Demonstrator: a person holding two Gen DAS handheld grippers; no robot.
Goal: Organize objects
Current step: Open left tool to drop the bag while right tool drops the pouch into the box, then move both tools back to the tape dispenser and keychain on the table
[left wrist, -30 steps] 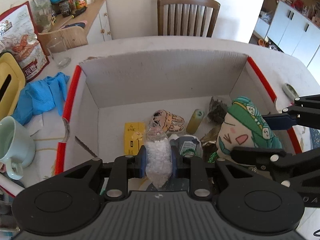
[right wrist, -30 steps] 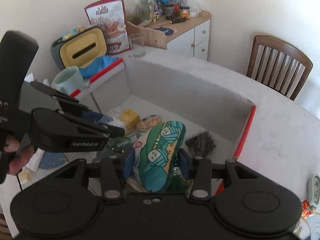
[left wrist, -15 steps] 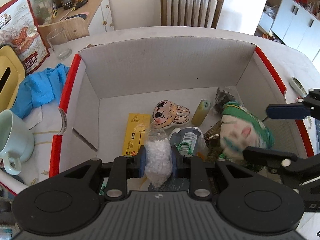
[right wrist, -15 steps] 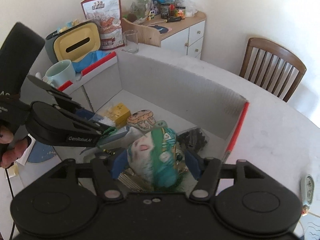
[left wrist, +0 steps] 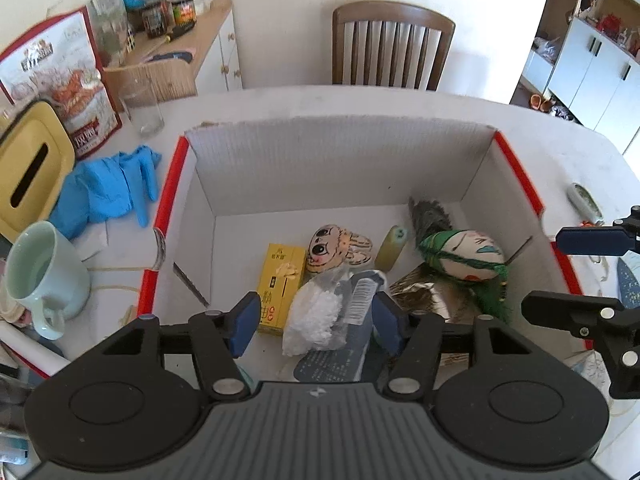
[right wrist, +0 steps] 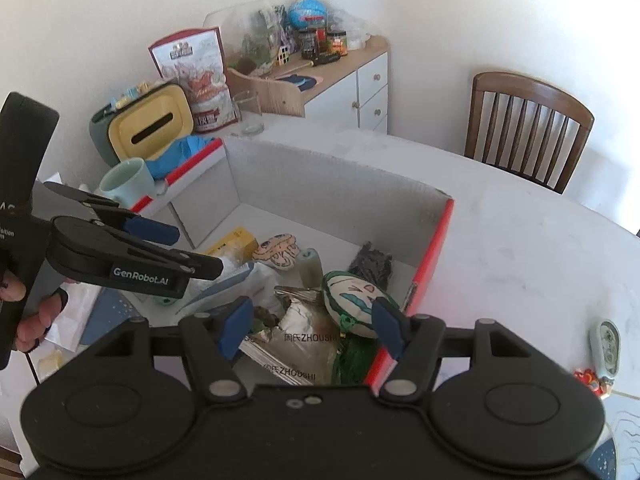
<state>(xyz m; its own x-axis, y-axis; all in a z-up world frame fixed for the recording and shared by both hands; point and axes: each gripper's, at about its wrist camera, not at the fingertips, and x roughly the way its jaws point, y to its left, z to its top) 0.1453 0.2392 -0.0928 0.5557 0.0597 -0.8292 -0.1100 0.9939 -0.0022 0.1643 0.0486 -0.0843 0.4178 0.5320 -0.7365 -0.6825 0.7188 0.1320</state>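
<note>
A white cardboard box with red edges holds several items. My left gripper hangs over its near side with its jaws opening. A clear bag of white crystals lies loose below and between them, on a blue-grey packet. My right gripper is open above a foil pouch. A green-haired plush doll lies free in the box by the right wall, also in the left wrist view. Each gripper shows in the other's view: the right gripper and the left gripper.
Also in the box are a yellow carton, a rabbit-face plush, a small tube and a dark bundle. Left of the box are a mug, blue gloves, a tissue box and a glass. A chair stands behind.
The left gripper has let go of the bag of white crystals, which now rests in the box. The right gripper opened and the plush doll dropped into the box. Both grippers drew back slightly.
</note>
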